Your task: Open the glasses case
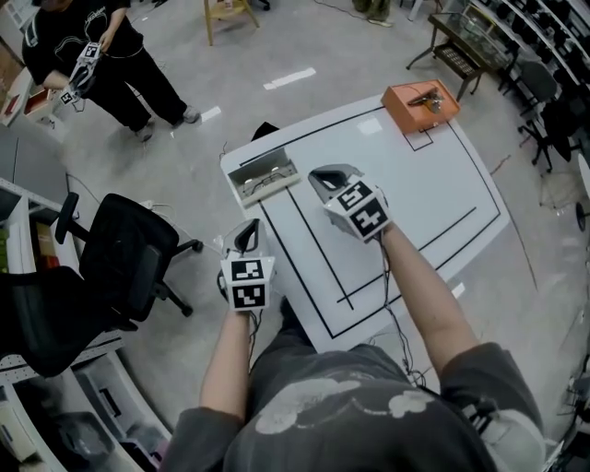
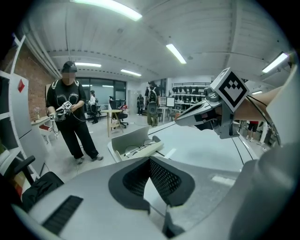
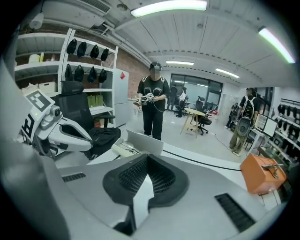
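Note:
The grey glasses case (image 1: 263, 177) lies open at the white table's (image 1: 433, 194) far left corner, lid up, with a pair of glasses inside. It also shows in the left gripper view as the case (image 2: 138, 144) and in the right gripper view as the case (image 3: 136, 143). My left gripper (image 1: 247, 232) hovers off the table's left edge, short of the case, jaws together and empty (image 2: 150, 161). My right gripper (image 1: 330, 177) hangs over the table just right of the case, jaws closed on nothing (image 3: 146, 157).
An orange box (image 1: 419, 106) with a metal object on top sits at the table's far edge. Black tape lines mark the tabletop. A black office chair (image 1: 120, 258) stands left of the table. A person (image 1: 92, 55) with grippers stands further off, near a wooden stool (image 1: 226, 14).

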The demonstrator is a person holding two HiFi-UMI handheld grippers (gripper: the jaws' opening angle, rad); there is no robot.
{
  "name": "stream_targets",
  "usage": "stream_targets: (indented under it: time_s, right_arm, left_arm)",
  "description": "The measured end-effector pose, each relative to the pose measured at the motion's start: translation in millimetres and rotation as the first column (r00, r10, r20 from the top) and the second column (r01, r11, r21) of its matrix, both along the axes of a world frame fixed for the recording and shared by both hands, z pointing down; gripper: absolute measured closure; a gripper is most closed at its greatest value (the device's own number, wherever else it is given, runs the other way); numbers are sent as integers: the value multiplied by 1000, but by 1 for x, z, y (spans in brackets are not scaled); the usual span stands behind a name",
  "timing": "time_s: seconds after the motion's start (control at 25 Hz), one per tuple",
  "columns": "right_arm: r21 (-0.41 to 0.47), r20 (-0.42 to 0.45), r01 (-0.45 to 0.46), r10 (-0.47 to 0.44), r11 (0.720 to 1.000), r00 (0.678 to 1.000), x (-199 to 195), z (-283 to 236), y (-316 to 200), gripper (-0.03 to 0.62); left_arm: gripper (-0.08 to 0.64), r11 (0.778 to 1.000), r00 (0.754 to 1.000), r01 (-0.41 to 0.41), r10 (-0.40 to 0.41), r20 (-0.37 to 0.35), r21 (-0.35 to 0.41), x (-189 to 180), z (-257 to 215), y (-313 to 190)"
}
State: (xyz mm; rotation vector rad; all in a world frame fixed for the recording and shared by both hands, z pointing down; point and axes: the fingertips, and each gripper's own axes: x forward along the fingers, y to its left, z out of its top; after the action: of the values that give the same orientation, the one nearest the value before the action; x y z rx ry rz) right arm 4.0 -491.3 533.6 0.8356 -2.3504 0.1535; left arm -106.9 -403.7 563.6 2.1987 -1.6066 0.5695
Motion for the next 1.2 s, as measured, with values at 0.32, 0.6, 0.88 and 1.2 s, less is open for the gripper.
stream_targets:
  time_s: [0.32, 0.6, 0.88, 1.2]
  right_arm:
    - [33, 91, -70, 67, 997, 994, 34, -29, 65, 594]
    - [91, 167, -115, 99, 989, 981, 65, -63, 136, 594]
    - [119, 223, -146, 117, 982, 968, 99, -88, 217, 594]
    - [95, 255, -168, 139, 981, 957, 140, -89, 301, 594]
  left_arm:
    - [561, 999, 1000, -18, 18, -8, 38, 31, -24, 60]
    - [560, 995, 1000, -10, 11, -11, 103, 52, -56, 123]
    - [560, 991, 1000, -21, 22, -9, 129, 78, -74, 199]
    - [560, 989, 999, 5, 1, -40, 148, 103, -88, 278]
